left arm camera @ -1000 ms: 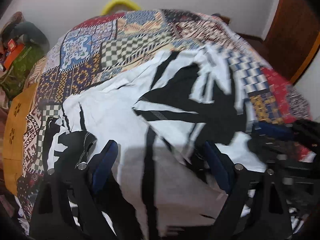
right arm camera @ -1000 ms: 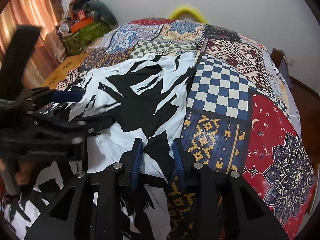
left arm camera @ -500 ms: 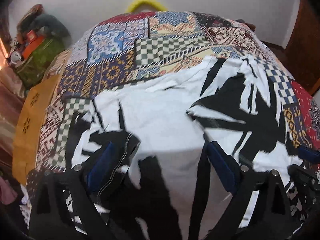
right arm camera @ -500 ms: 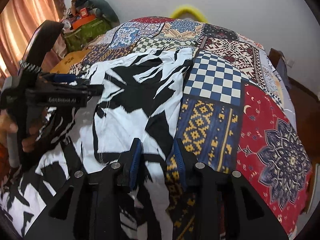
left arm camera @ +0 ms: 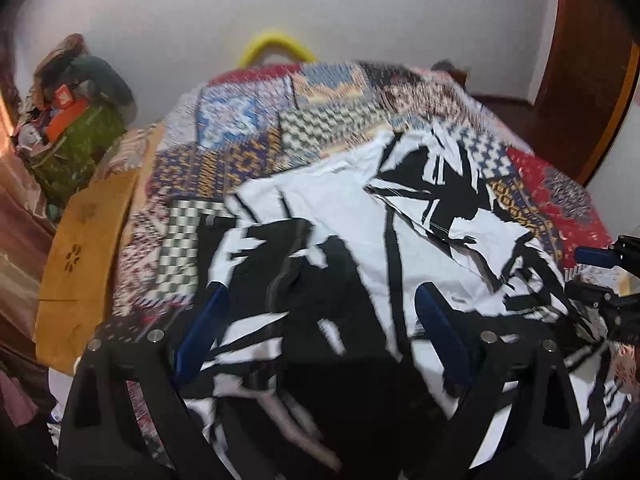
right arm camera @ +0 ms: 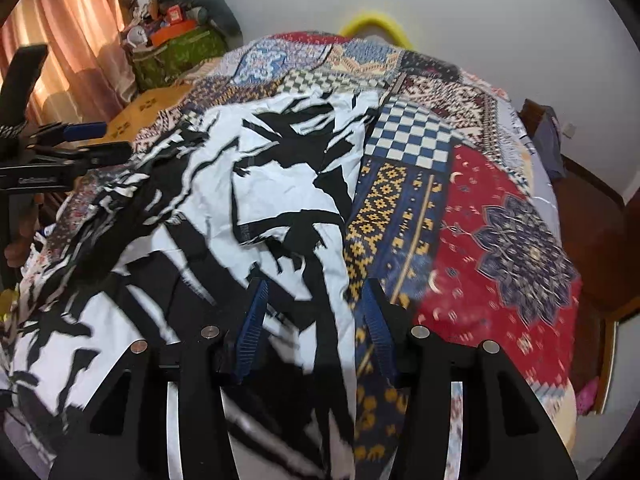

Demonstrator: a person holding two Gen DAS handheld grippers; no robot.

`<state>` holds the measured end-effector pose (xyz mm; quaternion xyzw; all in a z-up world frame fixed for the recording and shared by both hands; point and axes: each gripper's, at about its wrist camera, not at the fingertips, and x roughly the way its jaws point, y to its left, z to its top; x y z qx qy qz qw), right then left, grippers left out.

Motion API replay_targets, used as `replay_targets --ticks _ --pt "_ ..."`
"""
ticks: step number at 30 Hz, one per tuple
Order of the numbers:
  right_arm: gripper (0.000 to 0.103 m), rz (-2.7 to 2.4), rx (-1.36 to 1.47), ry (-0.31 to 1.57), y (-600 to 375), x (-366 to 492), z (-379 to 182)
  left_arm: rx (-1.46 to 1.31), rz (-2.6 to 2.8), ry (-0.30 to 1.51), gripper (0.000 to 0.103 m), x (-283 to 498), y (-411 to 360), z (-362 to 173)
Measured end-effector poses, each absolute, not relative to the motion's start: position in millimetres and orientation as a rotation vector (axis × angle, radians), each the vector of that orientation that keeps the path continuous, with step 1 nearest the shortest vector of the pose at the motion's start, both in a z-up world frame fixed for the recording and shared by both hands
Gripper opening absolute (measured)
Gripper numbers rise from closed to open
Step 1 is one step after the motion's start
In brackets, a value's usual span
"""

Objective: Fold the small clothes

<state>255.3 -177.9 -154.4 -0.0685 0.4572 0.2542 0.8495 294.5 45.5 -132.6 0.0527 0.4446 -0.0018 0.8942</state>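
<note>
Black-and-white shirt [right arm camera: 256, 208] is spread rumpled on the patchwork bedspread [right arm camera: 500, 240], long axis running roughly 6 to 12 o'clock, folded flap near 1 o'clock in the left view. Left gripper [left arm camera: 320, 320] hovers wide open, tilted down; its side label is too blurry to read. Right gripper [right arm camera: 316, 320] has just been opening, shirt edge lying loose between its jaws.

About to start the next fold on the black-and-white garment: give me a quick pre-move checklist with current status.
1. Right tool released: ok, its jaws have just been opening and no cloth is pinched, though the hem lies below.
2. Left tool empty: ok, jaws wide open above the garment.
3. Garment flat: not ok, a folded flap and wrinkles show.
4. Garment on the patchwork cover: ok.
5. Near hem position: cannot tell, blurred.
</note>
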Motion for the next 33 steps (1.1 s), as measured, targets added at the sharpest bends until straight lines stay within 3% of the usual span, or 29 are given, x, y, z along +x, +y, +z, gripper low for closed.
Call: replay_targets --ticks 8,16,22,25,27,28,30,33 --pt "0.063 0.505 -0.114 0.92 -196 217 -136 0.07 0.086 0.916 0.095 225 109 -118" --pt "0.064 0.447 -0.071 1.034 -213 196 -171 -0.003 0.127 1.055 0.095 170 162 -169" --pt "0.063 0.424 -0.07 1.104 -218 191 -194 -0.055 0.179 1.208 0.08 145 186 -223" --pt "0.063 0.431 -0.041 1.124 -219 192 -201 -0.132 0.175 1.21 0.078 136 195 -232" --pt "0.063 0.444 -0.009 1.135 -220 194 -204 -0.207 0.155 1.203 0.069 131 199 -234" --pt "0.056 0.461 0.012 1.141 -220 195 -205 -0.24 0.139 1.203 0.061 130 200 -236" --pt "0.046 0.491 0.026 1.134 -218 195 -204 -0.274 0.128 1.2 0.054 128 200 -238" --pt "0.022 0.516 0.013 1.129 -213 194 -203 -0.265 0.107 1.209 0.024 132 192 -234"
